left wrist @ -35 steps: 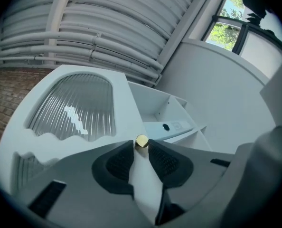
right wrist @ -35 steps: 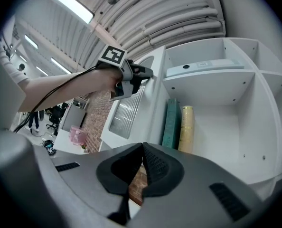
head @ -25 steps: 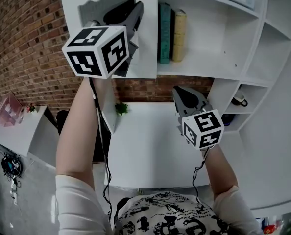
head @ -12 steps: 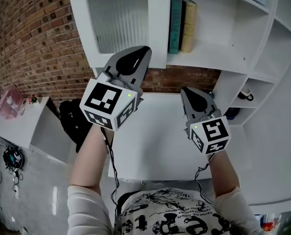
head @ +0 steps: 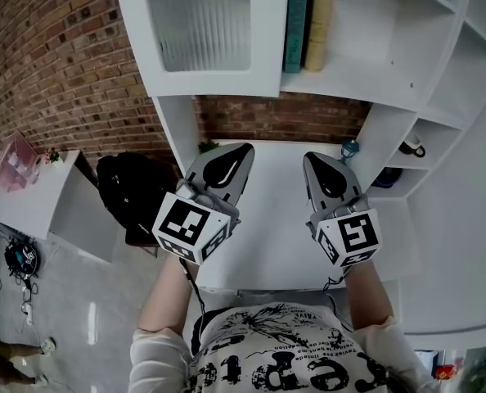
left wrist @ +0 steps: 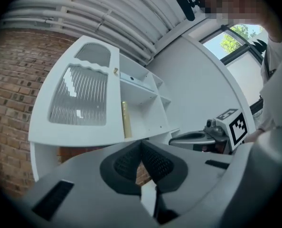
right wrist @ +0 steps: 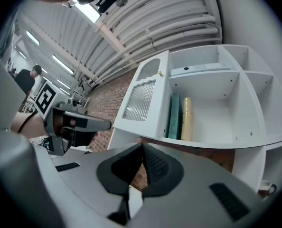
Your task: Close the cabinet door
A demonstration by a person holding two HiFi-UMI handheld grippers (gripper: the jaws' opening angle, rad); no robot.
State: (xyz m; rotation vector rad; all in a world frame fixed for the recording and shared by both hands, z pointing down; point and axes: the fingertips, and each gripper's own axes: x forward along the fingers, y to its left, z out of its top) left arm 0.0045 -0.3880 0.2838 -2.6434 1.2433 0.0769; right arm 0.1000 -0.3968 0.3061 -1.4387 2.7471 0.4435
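The white cabinet door with its ribbed glass pane lies flat against the shelf unit's front, covering the left compartment. The door with its small knob shows again in the left gripper view, and the same door in the right gripper view. My left gripper hangs well below the door, over the white desk, shut with nothing in it. My right gripper is level with it on the right, also shut and empty. Both sets of pads meet tip to tip, left gripper and right gripper.
A teal book and a yellow book stand in the open compartment right of the door. A small plant, a blue object and a mug sit at the back. A black bag lies left of the desk.
My left gripper came down from the door's front to desk height and its jaws closed. The right gripper sank slightly. The door now sits flush.
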